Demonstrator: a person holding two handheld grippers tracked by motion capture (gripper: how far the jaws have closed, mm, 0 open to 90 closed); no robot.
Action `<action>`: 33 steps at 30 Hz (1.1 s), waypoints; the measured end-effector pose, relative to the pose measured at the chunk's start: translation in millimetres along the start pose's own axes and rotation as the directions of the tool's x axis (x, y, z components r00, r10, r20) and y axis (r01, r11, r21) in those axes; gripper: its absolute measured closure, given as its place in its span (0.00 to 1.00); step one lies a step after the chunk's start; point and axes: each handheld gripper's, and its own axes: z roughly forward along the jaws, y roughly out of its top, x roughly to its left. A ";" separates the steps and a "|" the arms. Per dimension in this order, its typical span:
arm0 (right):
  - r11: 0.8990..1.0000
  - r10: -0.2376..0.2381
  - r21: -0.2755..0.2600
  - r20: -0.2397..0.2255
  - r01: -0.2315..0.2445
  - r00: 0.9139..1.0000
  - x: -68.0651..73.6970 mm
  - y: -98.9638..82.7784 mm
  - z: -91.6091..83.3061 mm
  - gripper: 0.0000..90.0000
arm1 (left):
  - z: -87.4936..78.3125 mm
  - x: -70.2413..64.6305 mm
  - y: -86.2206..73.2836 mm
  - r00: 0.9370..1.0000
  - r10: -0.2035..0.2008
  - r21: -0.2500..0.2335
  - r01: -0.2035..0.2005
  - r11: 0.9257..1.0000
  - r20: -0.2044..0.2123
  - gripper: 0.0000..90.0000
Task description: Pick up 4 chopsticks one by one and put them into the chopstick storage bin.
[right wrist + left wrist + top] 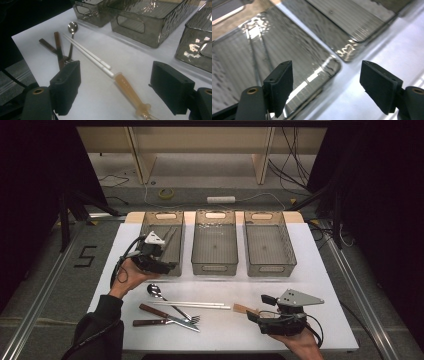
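the left gripper (167,266) is held over the near end of the left bin (172,217), jaws spread and empty; chopsticks (170,237) lie inside it. the right gripper (116,87), jaws apart, brackets an amber-handled utensil (128,91) on the table (310,270). the handle should be centred before closing.

Your desk (320,285) is covered in plain white. The three bins (215,249) on it are smoky grey and see-through, with a rippled surface and fine ribbing on their floors. The chopsticks (87,53) are white. The spoon (72,27) is silver. The knife and fork handles (58,45) are dark reddish brown. The handle (130,93) nearest your right gripper (116,91) is translucent amber. Both grippers have matte black pads; the right carries a grey plate (298,298).
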 end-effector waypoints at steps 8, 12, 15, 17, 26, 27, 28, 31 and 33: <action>1.000 -0.002 -0.001 0.000 0.002 1.000 0.2 -0.5 1.1 0.28 | 3.4 -24.9 -1.2 0.994 0.092 0.072 -0.095 0.993 0.052 0.27; 1.000 -0.005 0.003 -0.001 0.005 1.000 0.0 -0.9 1.4 0.28 | 6.7 -35.6 -2.4 0.988 0.142 0.109 -0.148 0.983 0.065 0.26; 1.000 -0.005 0.003 -0.003 0.005 1.000 0.2 -0.9 1.6 0.28 | 9.9 -41.1 -3.8 0.984 0.162 0.130 -0.171 0.977 0.080 0.24; 1.000 -0.007 0.004 -0.005 0.007 1.000 0.2 -1.0 1.8 0.28 | 11.4 -43.6 -4.6 0.982 0.164 0.134 -0.176 0.975 0.090 0.23; 1.000 -0.008 0.008 -0.007 0.008 1.000 0.8 -1.2 2.6 0.28 | 19.3 -54.9 -7.3 0.970 0.214 0.178 -0.233 0.956 0.118 0.22; 1.000 -0.008 0.007 -0.009 0.008 1.000 0.8 -1.2 2.7 0.28 | 20.1 -56.1 -7.5 0.968 0.222 0.184 -0.242 0.953 0.120 0.22; 1.000 -0.010 0.007 -0.009 0.010 1.000 0.8 -1.3 2.8 0.28 | 20.9 -57.6 -7.9 0.967 0.225 0.189 -0.245 0.951 0.118 0.22; 1.000 -0.011 0.009 -0.011 0.011 1.000 1.0 -1.3 3.0 0.28 | 23.4 -61.2 -8.6 0.961 0.248 0.200 -0.268 0.942 0.119 0.22; 1.000 -0.011 0.012 -0.011 0.011 1.000 0.9 -1.3 3.2 0.28 | 25.2 -63.9 -9.3 0.954 0.271 0.214 -0.294 0.932 0.127 0.23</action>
